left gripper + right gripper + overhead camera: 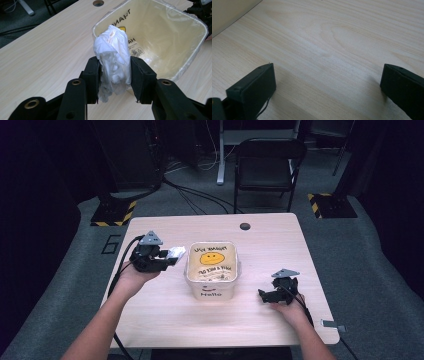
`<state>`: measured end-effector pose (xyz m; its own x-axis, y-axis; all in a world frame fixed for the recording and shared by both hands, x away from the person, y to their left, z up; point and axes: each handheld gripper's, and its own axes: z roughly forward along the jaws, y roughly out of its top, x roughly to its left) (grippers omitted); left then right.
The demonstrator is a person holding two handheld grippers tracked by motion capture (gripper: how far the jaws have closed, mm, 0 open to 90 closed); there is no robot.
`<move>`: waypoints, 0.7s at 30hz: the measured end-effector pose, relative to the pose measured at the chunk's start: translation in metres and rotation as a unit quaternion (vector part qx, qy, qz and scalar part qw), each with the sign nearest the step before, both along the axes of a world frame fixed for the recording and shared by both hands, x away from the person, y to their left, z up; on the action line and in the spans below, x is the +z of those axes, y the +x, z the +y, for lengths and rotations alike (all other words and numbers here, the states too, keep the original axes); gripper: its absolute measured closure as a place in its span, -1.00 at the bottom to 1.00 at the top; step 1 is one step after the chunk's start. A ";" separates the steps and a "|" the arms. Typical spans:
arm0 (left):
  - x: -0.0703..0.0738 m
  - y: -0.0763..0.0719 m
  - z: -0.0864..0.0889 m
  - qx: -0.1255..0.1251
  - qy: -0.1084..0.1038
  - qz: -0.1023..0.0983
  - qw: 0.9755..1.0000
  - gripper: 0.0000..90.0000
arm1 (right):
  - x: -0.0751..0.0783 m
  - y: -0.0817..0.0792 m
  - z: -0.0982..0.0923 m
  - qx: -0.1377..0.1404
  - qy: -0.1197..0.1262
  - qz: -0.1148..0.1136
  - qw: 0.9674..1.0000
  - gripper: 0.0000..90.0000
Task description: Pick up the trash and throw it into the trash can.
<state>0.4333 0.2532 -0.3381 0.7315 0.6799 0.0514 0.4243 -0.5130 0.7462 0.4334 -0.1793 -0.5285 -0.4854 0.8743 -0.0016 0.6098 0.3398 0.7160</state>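
Observation:
A cream bin (211, 270) with a clear liner and a yellow smiley face stands at the table's middle. My left gripper (161, 260) hovers just left of the bin's rim, shut on a crumpled white tissue (176, 253). In the left gripper view the tissue (114, 57) sticks up between the black jaws of my left gripper (115, 75), in front of the bin's near rim (110, 25). My right gripper (268, 296) rests low at the right of the bin, jaws wide apart. In the right gripper view, bare wood lies between the open jaws of my right gripper (328, 82).
The light wooden table (280, 250) has a dark cable hole (244, 226) near its far edge. A black folding chair (266, 167) stands behind the table. Yellow-and-black striped bases (112, 213) sit on the grey floor at both far corners.

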 end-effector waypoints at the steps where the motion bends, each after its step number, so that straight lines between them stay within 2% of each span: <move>1: 0.001 0.001 -0.002 -0.002 0.002 0.001 1.000 0.35 | 0.000 0.000 0.000 0.001 0.000 0.001 1.000 -1.00; 11: 0.009 0.009 -0.027 -0.016 -0.006 -0.002 1.000 0.35 | 0.000 0.000 0.000 0.000 0.000 0.000 1.000 -1.00; 21: 0.008 0.015 -0.051 -0.027 -0.006 -0.003 1.000 0.35 | 0.000 0.000 0.000 -0.001 0.000 0.001 1.000 -1.00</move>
